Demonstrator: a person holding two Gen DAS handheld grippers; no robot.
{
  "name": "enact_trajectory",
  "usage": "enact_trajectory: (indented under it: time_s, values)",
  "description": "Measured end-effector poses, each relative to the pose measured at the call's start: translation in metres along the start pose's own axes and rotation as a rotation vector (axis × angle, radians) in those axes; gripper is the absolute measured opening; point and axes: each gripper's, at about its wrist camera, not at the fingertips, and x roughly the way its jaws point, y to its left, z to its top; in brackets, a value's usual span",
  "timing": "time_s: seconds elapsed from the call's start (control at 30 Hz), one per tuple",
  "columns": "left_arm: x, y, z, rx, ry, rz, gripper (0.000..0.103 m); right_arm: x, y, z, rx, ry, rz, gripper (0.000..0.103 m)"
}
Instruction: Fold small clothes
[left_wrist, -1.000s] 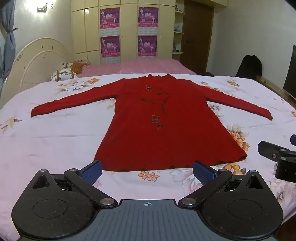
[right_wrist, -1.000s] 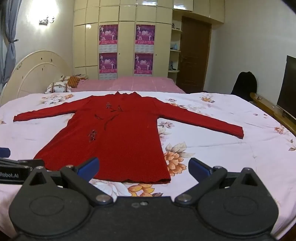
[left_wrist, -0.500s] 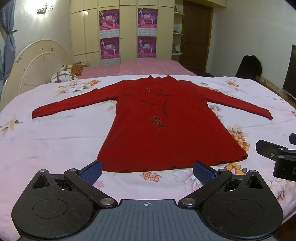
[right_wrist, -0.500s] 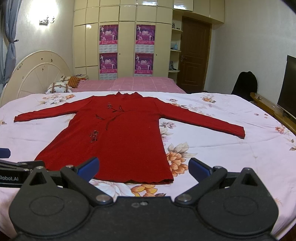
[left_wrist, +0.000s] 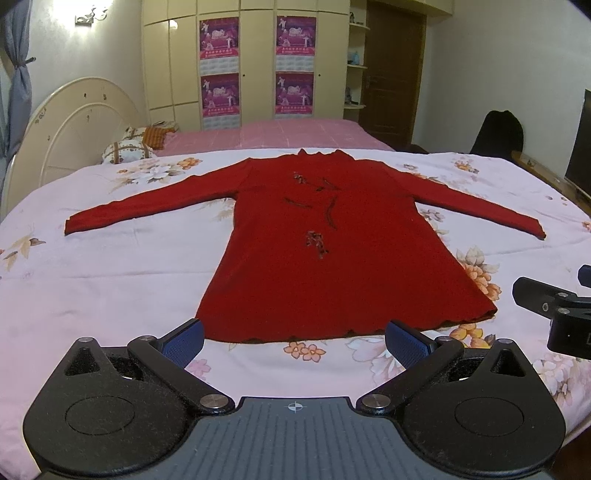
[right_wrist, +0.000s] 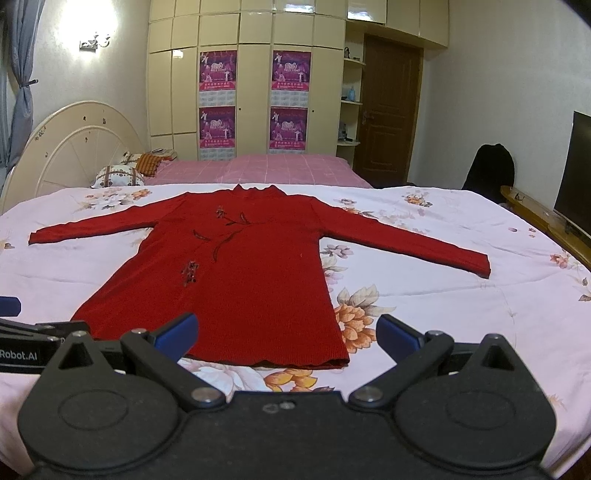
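A red long-sleeved knit dress lies flat on the floral bedspread, collar away from me, both sleeves spread out to the sides. It also shows in the right wrist view. My left gripper is open and empty, hovering just short of the hem. My right gripper is open and empty, over the hem's right corner. The right gripper's body shows at the right edge of the left wrist view.
A pink bed with pillows and a round headboard lies behind. A wardrobe with posters, a door, a black chair and a TV line the room.
Both grippers have tilted up or drawn back slightly, so the dress sits a little lower in each view. The dress has not moved and both jaws stay open.
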Motion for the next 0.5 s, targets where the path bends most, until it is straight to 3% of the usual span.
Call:
enact_trajectory:
  time_s: [0.5]
  values:
    - [0.0012, 0.0006, -0.0003, -0.010, 0.001, 0.004, 0.103, -0.0018, -0.0023, 0.0010, -0.001, -0.001, 0.004, 0.102]
